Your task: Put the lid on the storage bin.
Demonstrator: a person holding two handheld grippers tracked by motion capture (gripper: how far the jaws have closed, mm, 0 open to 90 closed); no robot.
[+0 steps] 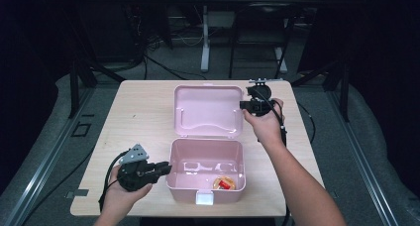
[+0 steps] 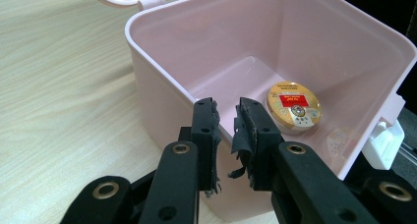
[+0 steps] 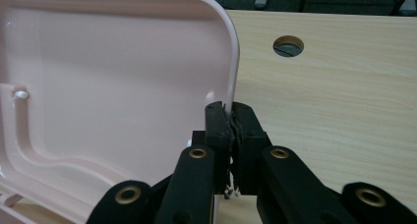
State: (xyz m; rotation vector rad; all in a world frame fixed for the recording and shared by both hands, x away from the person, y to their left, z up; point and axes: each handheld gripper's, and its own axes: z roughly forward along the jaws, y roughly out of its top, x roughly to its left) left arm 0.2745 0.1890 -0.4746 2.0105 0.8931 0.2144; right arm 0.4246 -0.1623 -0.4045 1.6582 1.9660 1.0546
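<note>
Pink box [image 1: 179,186] seated on wooden table [image 1: 138,112] near the front edge, body open at the top. Hinged lid [image 1: 208,109] swung back behind the body, inner face showing. White latch [image 1: 204,198] on the front wall, unfastened. Round tin [image 1: 224,183] lying flat on the floor of the body, right front corner. Left gripper [image 1: 166,169] straddling the left wall, one pad outside and one inside, narrowly set and apparently clamping it to steady the body. Right gripper [image 1: 243,105] pinched almost fully together on the right rim of the lid. Judged status: loading done; remaining, bring lid down and fasten latch
</note>
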